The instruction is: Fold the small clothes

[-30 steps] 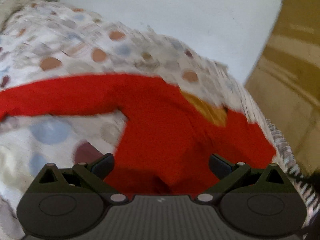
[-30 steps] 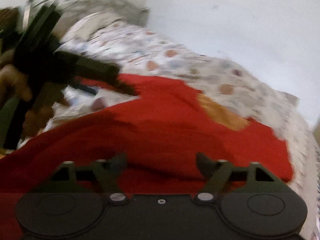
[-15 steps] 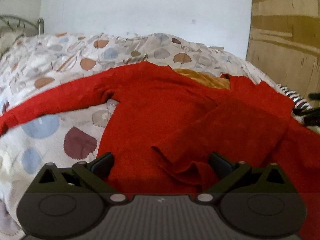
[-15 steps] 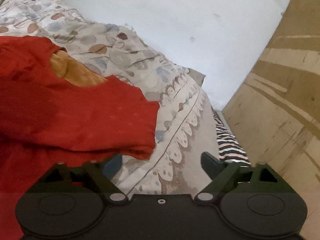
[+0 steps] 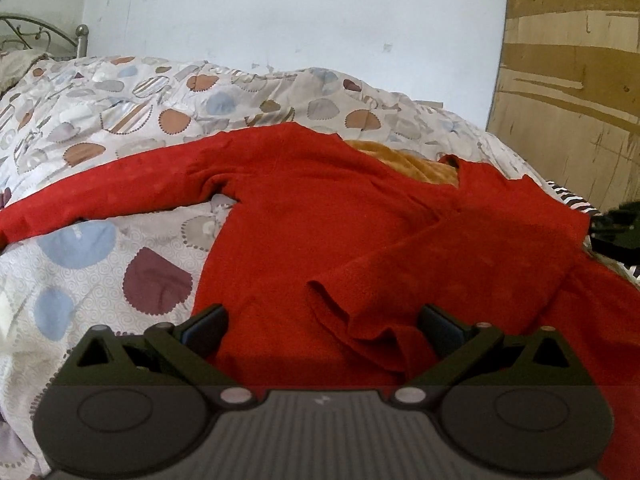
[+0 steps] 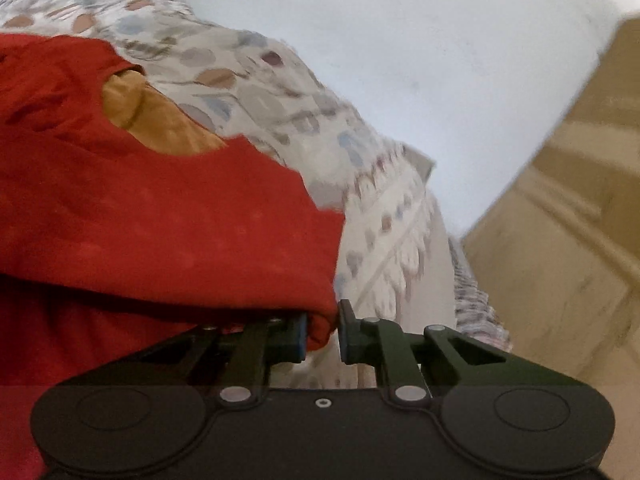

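right gripper (image 6: 323, 330) has swung right across the bed since a second ago and its jaws, wide apart then, are closing on the right-hand corner of the red sweater (image 5: 320, 224); a small fold of red fabric sits between the pads, which look just about touching it. left gripper (image 5: 322, 326) barely moved in the last half second, jaws wide open, nothing held, hovering over the sweater's lower edge.

bed (image 5: 92, 280): patterned duvet with blue, brown and maroon spots, fills most of both views. metal headboard (image 5: 44, 36) at far left, white wall (image 5: 300, 20) behind, wood panel (image 5: 568, 80) on the right.

sweater lies flat on the duvet, left sleeve (image 5: 120, 188) stretched out to the left, right sleeve (image 5: 420, 280) folded across the body, its cuff just ahead of the left gripper. orange lining (image 5: 412, 162) shows at the neck. striped cloth (image 5: 568, 198) at the bed's right edge.
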Available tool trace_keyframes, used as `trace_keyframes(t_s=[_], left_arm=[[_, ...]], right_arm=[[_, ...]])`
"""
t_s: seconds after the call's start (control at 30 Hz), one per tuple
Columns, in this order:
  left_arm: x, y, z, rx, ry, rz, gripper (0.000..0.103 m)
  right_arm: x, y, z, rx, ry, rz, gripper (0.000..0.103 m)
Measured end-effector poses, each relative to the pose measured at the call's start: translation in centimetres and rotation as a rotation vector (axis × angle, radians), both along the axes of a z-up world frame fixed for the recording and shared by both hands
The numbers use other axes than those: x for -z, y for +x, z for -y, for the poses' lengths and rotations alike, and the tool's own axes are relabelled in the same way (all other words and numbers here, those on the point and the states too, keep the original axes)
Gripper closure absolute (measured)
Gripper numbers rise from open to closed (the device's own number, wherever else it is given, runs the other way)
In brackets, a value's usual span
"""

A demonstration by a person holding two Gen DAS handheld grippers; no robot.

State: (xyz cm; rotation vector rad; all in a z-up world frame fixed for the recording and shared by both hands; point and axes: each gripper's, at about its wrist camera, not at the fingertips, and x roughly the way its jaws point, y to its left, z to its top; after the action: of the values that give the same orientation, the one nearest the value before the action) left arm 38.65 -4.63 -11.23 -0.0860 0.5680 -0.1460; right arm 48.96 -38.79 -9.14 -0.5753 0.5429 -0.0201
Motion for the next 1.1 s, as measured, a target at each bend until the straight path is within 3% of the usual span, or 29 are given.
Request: trace_keyframes(t_s=[0.2,0.4,0.47,0.57,0.63,0.73,0.87,0.93,1.03,1.1], left_arm=[[0.1,0.0,0.0,0.000,-0.001,0.001,0.000],[0.1,0.0,-0.1,0.000,-0.004,0.002,0.001],[-0.7,-0.2,-0.4,0.003,-0.013,0.006,0.000],[-3.2,-1.6,-2.1,-0.034,-0.027,0.080,0.000],[-4.9,-2.5,-3.8,-0.079,-0.015,0.117,0.000],[-6.2,-2.7,-7.3,-0.154,-0.015,0.089,0.000],[-5.6,-2.4,-14.1,-0.344,-0.101,-0.004,0.000],[-5.0,-2.3,-18.0,-0.486,-0.111,-0.067,0.000],[-4.2,-3.2,-22.8,-0.650,-0.100,-0.095,0.000],[-3.6,-3.5,-25.6,-0.694,-0.124,-0.093,0.000]], right_arm=[[2.5,-0.3,-0.7,0.024,-0.044,0.014,0.089],[2.6,-0.6,-1.0,0.019,-0.068,0.029,0.088],[2.3,-0.7,-1.0,0.016,-0.063,0.034,0.082],[1.4,-1.1,-0.9,0.043,-0.075,0.040,0.056],[0.5,-1.6,-0.5,0.068,-0.048,0.039,0.030],[-0.9,-3.0,0.5,0.133,0.029,0.030,0.013],[-2.8,-6.4,1.3,0.208,0.172,0.030,0.002],[-3.6,-8.6,1.3,0.247,0.283,0.038,0.001],[-4.3,-12.2,0.3,0.234,0.433,0.040,0.001],[-4.6,-14.4,-0.9,0.229,0.492,0.070,0.001]])
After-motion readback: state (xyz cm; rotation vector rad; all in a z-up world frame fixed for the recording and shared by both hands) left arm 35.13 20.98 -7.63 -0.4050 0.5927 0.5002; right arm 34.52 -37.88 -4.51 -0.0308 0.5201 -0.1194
